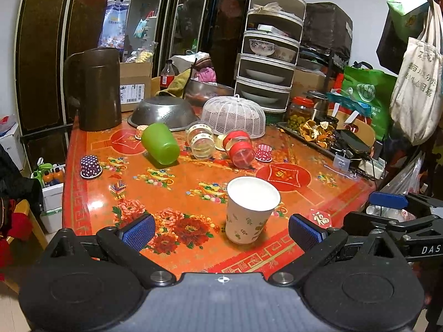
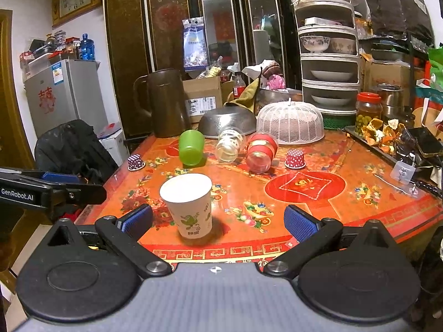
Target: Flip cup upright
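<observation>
**Paper cup stands mouth-up near the front edge; both grippers wide open and empty**

Nearest the cameras, the left gripper (image 1: 221,231) and the right gripper (image 2: 218,222) each hang over the front edge of the table (image 2: 346,215) with their blue pads spread wide, holding nothing. The paper cup (image 1: 249,210) stands just beyond, near that front edge, wide rim up and narrow base down. It seems upright already, so that flip looks done, and the open, backed-off jaws fit a release rather than a grasp. Whether its white top is an open mouth or a lid is hard to tell.

Further toward the middle, other vessels lie tipped on their sides: a green cup (image 1: 160,144), a clear jar (image 1: 200,139) and a red-banded jar (image 1: 239,148). These may be next in line. Two small spotted cups sit mouth-down, a purple one (image 1: 90,166) near the left edge and a red one (image 1: 263,152) right of the jars.

At the far edge stand a dark jug (image 1: 94,88), an upturned colander (image 1: 163,112) and a white mesh food cover (image 1: 234,116); what it hides cannot be seen.
</observation>
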The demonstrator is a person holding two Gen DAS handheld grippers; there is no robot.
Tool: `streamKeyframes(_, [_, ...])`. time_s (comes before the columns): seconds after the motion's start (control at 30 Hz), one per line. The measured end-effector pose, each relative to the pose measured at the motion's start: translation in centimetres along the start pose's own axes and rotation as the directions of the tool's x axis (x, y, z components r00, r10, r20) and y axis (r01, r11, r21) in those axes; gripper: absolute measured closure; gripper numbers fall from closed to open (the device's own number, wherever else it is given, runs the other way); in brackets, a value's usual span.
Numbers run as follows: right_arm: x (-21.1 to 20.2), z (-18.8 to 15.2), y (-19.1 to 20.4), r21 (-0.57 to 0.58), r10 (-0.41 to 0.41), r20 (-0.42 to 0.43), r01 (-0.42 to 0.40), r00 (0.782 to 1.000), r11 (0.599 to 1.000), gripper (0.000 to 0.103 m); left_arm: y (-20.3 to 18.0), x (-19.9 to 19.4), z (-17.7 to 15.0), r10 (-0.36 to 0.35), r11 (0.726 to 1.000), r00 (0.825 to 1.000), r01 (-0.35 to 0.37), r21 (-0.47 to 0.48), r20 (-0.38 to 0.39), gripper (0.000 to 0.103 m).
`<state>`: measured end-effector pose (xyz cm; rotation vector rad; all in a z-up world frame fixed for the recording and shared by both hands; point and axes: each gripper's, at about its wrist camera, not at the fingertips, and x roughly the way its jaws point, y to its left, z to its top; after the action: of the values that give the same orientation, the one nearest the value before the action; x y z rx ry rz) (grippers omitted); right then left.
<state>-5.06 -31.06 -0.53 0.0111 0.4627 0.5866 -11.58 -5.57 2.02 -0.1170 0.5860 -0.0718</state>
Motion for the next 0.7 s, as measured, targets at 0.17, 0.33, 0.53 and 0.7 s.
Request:
streamKeyframes(0.17, [0.13, 0.05, 0.14, -0.004, 0.006, 0.001, -0.006, 1.0, 1.0, 0.001, -0.04, 0.06, -0.09, 0.0, 1.0, 1.0, 0.0, -0.002, -0.005, 0.0])
streamKeyframes(0.33, [0.17, 0.04, 0.1, 0.001, 0.01, 0.003, -0.01, 1.0, 1.0, 0.001, 0.08, 0.07, -0.14, 0.0, 1.0, 1.0, 0.0, -0.006, -0.006, 0.0])
streamKeyframes(0.53, [0.19, 0.08, 0.02, 0.007, 0.016, 0.005, -0.016, 1.0, 1.0, 0.001, 0.08, 0.08, -0.14, 0.0, 1.0, 1.0, 0.0, -0.005, -0.006, 0.0])
streamKeyframes(0.7, [0.15, 0.06, 0.07, 0.006, 0.018, 0.006, -0.018, 1.0, 1.0, 0.001, 0.07, 0.07, -0.14, 0.0, 1.0, 1.0, 0.0, -0.005, -0.005, 0.0])
